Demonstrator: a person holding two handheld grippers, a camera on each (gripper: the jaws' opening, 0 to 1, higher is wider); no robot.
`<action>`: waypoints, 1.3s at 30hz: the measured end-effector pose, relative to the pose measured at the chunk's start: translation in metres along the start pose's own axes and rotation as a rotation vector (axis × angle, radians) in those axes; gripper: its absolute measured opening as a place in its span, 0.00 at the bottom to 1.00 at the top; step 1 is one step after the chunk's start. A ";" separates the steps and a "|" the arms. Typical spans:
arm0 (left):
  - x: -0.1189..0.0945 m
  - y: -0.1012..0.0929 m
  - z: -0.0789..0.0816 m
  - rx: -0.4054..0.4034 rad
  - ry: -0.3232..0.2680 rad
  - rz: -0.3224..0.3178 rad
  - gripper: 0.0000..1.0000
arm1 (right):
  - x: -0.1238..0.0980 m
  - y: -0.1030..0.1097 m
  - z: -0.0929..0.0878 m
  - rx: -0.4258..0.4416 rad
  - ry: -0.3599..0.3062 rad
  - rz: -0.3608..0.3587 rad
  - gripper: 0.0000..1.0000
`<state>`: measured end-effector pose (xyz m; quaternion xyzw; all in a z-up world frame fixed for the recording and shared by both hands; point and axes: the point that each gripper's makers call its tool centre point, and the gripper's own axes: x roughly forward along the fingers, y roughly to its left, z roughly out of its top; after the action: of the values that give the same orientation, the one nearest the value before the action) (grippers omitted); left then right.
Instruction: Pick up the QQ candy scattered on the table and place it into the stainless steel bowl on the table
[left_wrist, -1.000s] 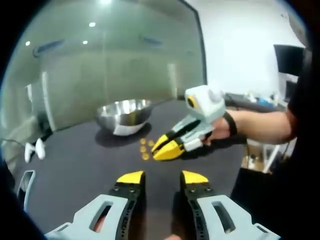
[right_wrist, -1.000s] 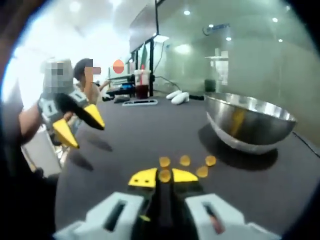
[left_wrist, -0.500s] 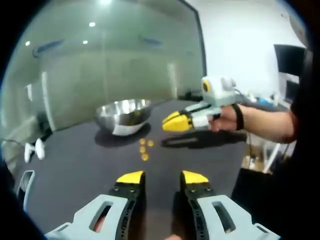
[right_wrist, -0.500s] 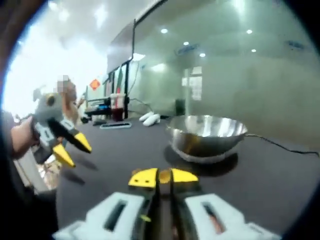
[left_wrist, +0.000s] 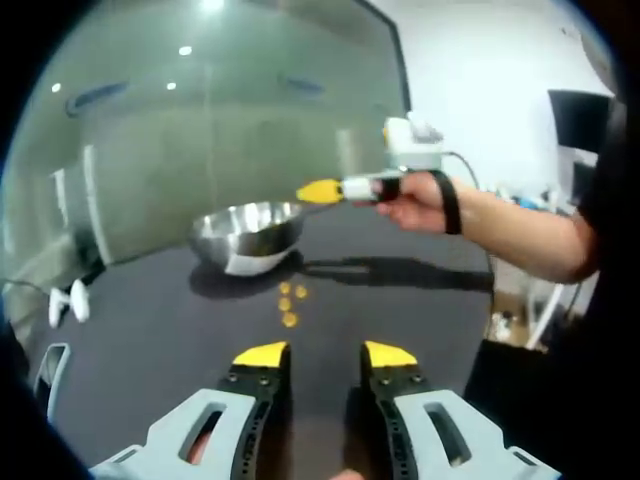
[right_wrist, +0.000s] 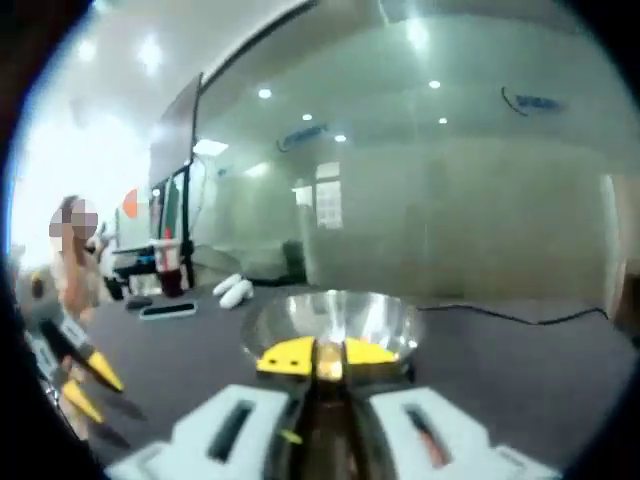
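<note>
The stainless steel bowl (left_wrist: 248, 232) stands on the dark table, with three orange QQ candies (left_wrist: 289, 303) lying in front of it. My left gripper (left_wrist: 325, 356) is open low over the table with nothing between its fingers. My right gripper (left_wrist: 320, 191), held in a hand, hovers near the bowl's right rim. In the right gripper view my right gripper (right_wrist: 328, 356) is shut on an orange QQ candy (right_wrist: 329, 366), with the bowl (right_wrist: 330, 320) just beyond its tips. The left gripper (right_wrist: 85, 385) shows at the far left of that view.
A white object (left_wrist: 68, 298) lies at the table's left edge, and a cable (right_wrist: 510, 318) runs behind the bowl. Bottles and clutter (right_wrist: 165, 285) stand at the far end. A person (right_wrist: 75, 260) is off to the left. A glass wall rises behind the table.
My right gripper has lifted a candy off the table and carried it up and toward the bowl. One candy fewer lies in front of the bowl. The left gripper has stayed put.
</note>
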<state>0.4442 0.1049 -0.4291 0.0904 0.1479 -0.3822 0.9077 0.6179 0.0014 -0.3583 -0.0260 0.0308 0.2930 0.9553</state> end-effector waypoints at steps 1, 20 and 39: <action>0.000 0.000 0.000 0.002 0.000 0.001 0.30 | 0.005 0.002 0.002 -0.034 0.002 0.002 0.10; -0.002 0.002 0.007 0.012 -0.013 0.012 0.30 | 0.022 -0.014 -0.002 0.019 0.032 -0.050 0.21; -0.008 0.007 0.010 0.003 -0.039 0.036 0.30 | -0.050 0.013 -0.029 -0.031 0.004 0.112 0.22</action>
<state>0.4463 0.1125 -0.4168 0.0868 0.1282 -0.3679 0.9169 0.5677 -0.0179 -0.3838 -0.0398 0.0295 0.3462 0.9369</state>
